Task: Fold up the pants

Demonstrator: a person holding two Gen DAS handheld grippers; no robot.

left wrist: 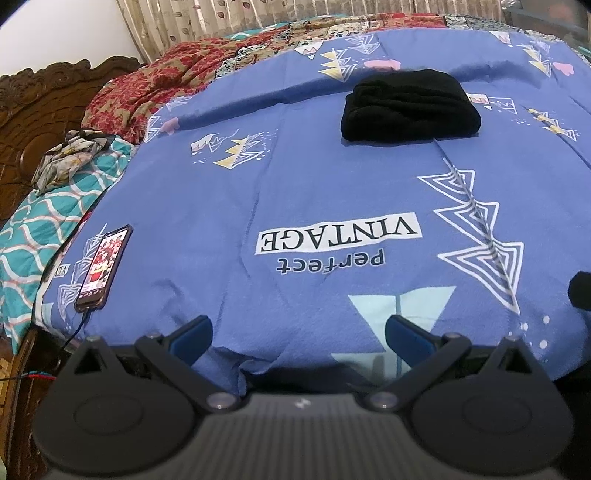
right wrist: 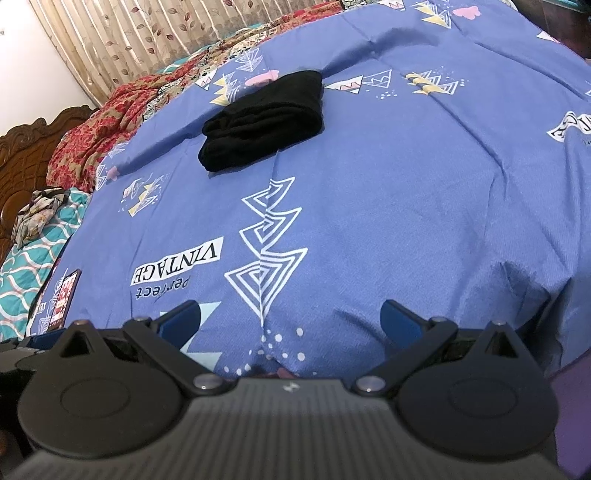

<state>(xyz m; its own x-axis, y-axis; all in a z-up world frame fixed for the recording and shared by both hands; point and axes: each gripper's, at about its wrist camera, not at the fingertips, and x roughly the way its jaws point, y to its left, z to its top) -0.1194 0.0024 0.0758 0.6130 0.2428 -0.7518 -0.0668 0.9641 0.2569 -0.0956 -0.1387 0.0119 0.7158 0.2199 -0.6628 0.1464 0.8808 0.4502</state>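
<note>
Covering nearly the whole view is a blue bedsheet (left wrist: 295,192) printed with triangles and a "Perfect VINTAGE" label, spread fairly flat, so it works as the folding surface.

Behind it: beige curtain (left wrist: 207,18) along the far wall, carved wooden headboard (left wrist: 33,107) at the left. Red floral blanket (left wrist: 147,92) and teal patterned quilt (left wrist: 44,218) are bunched toward the headboard side, likely shoved there to free the middle of the bed.

Pants (left wrist: 410,105): black, already a compact rectangular bundle with stacked layers showing at the near-left edge. Lying on the far half of the sheet, well apart from both claws. Nothing touching them. From the right wrist view they sit left of center, angled. My read: folding is done or nearly done, bundle left to rest where it was finished.

Left gripper (left wrist: 299,328): fingers spread wide, empty, hovering over the near edge of the bed.
Right gripper (right wrist: 291,315): same, spread wide, empty, near edge.
Both pulled back from the bundle, which fits a finished or paused state.

Small stuff: crumpled floral cloth (left wrist: 70,158) on the quilt by the headboard. Phone (left wrist: 105,267) with screen lit at the left edge of the sheet, cable running off the bed, out of the work area.
</note>
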